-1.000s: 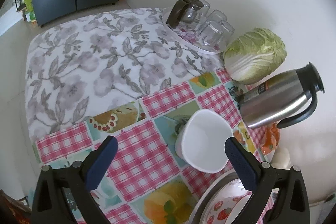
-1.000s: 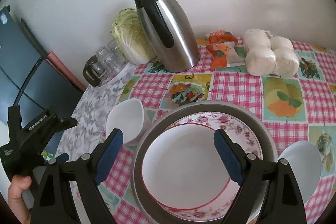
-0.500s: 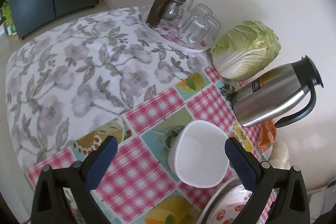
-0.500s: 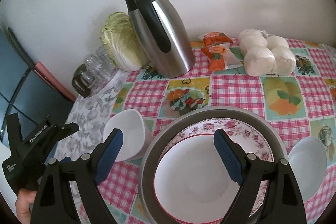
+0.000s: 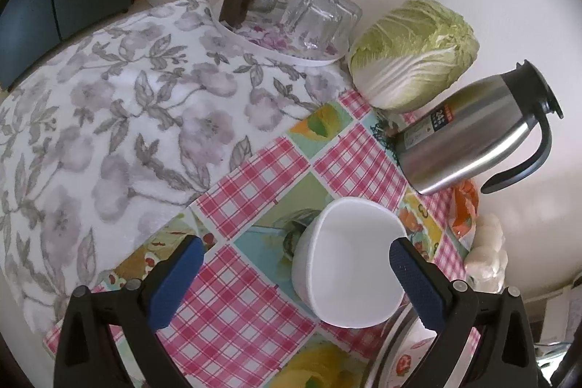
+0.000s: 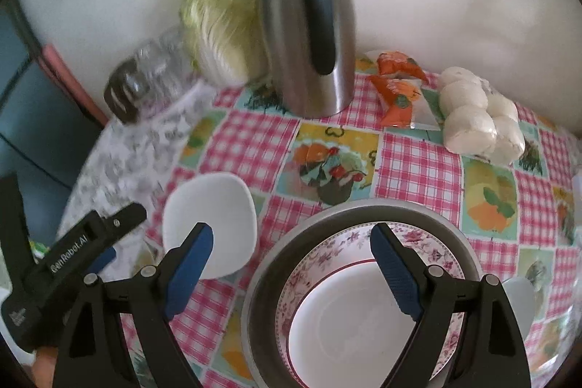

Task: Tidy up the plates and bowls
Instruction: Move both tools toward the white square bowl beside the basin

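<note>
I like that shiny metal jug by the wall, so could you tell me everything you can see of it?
The steel jug is a tall brushed-metal flask, widening toward its base, with a black top and pouring lip and a black handle curving down its side. It stands upright on the checked tablecloth near the white wall, beside the cabbage. A small printed label shows low on its body in the left wrist view. Neither gripper touches it.

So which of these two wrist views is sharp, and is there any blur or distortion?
Left wrist view: sharp, the white bowl and cabbage crisp, strong fisheye bending so the steel jug leans. Right wrist view: motion-smeared, worst on the glasses and grey floral cloth; dark corners in both.
</note>
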A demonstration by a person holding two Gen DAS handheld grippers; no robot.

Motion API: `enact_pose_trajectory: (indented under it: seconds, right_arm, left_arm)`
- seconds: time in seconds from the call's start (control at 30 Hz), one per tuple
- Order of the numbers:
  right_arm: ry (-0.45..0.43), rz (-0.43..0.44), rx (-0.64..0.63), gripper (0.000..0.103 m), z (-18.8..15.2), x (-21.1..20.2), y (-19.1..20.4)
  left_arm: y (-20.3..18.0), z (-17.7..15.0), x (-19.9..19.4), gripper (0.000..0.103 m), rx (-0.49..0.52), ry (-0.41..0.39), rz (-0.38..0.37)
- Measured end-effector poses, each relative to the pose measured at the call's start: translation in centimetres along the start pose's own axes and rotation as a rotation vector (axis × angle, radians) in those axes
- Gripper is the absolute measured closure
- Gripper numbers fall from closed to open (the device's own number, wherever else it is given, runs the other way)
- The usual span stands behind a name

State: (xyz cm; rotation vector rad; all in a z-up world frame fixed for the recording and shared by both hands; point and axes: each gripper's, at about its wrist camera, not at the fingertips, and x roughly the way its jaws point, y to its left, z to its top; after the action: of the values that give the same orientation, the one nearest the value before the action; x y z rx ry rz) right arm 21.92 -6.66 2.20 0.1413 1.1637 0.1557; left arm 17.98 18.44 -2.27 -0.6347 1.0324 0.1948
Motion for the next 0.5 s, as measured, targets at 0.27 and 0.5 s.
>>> enact_pose_trajectory:
  seconds: [0.27,0.5]
  right_arm:
    - [0.061,-0.089,-0.057,0.014,0.4,1.8,1.7]
    - [0.119,-0.152,-0.146,0.014,1.1,3.9,3.9]
  left_arm:
    - [0.6,0.1,2.0,0.000,0.020,0.078,-0.002]
    - [1.7,0.4,3.0,0.015,-0.005,0.104,-0.012]
